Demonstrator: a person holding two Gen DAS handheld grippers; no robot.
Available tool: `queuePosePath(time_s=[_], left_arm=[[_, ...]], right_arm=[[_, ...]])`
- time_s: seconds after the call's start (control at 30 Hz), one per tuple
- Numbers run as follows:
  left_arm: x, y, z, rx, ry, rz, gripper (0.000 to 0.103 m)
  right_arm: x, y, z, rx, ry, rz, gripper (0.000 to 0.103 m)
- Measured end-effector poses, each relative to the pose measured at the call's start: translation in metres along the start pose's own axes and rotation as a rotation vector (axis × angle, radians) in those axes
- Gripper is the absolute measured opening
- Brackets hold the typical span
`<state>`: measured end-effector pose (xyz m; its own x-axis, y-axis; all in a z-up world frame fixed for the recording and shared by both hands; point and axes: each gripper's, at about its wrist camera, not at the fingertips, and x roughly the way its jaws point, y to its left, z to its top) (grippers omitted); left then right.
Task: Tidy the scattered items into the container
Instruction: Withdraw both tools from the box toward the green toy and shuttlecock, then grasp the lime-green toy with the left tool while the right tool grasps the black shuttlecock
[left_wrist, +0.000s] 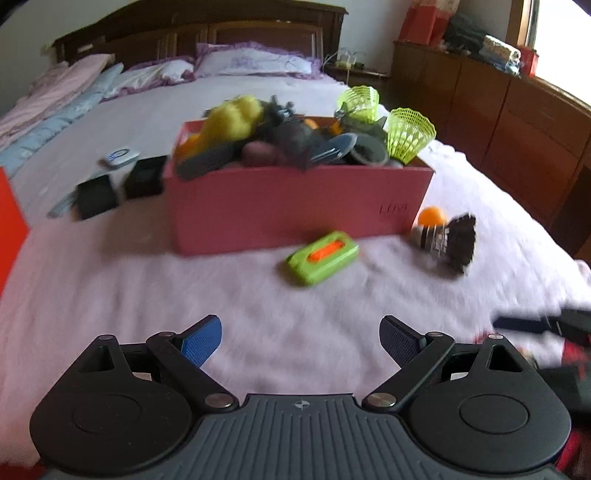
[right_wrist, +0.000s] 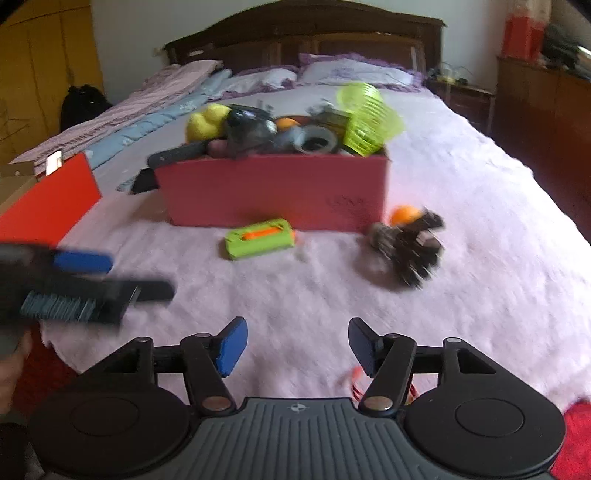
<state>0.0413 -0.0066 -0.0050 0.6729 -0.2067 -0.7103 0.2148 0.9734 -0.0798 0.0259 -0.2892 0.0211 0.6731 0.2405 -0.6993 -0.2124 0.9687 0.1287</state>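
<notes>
Holding both hand-held grippers wide, empty: left hand-held gripper (left_wrist: 301, 341), right hand-held gripper (right_wrist: 297, 345); we face overfilled pink box (left_wrist: 295, 206), green case (left_wrist: 322, 257) just before it on bed (left_wrist: 184, 295).

One pink box (left_wrist: 295, 206); two green shuttlecocks (left_wrist: 408, 134); one black shuttlecock (left_wrist: 448, 240).

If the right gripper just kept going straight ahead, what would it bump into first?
Probably the green case on the blanket, just left of the open right gripper's line; past it stands the pink box. Blur makes depth unsure.
</notes>
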Motion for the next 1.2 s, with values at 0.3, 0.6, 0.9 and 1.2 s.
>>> queuePosePath(time_s=[0.3, 0.6, 0.9, 1.2], left_arm=[[0.092, -0.04, 0.029, 0.139, -0.036, 0.083, 0.098], [0.129, -0.032, 0.035, 0.156, 0.049, 0.037, 0.09], [0.097, -0.023, 0.026, 0.111, 0.023, -0.029, 0.04], [0.046, 0.007, -0.016, 0.007, 0.061, 0.033, 0.039]], right_arm=[[0.006, -0.033, -0.019, 0.089, 0.011, -0.041, 0.065], [0.016, -0.035, -0.034, 0.139, 0.02, -0.009, 0.071], [0.016, -0.025, -0.032, 0.109, 0.02, -0.007, 0.071], [0.03, -0.047, -0.001, 0.139, -0.048, -0.053, 0.071]])
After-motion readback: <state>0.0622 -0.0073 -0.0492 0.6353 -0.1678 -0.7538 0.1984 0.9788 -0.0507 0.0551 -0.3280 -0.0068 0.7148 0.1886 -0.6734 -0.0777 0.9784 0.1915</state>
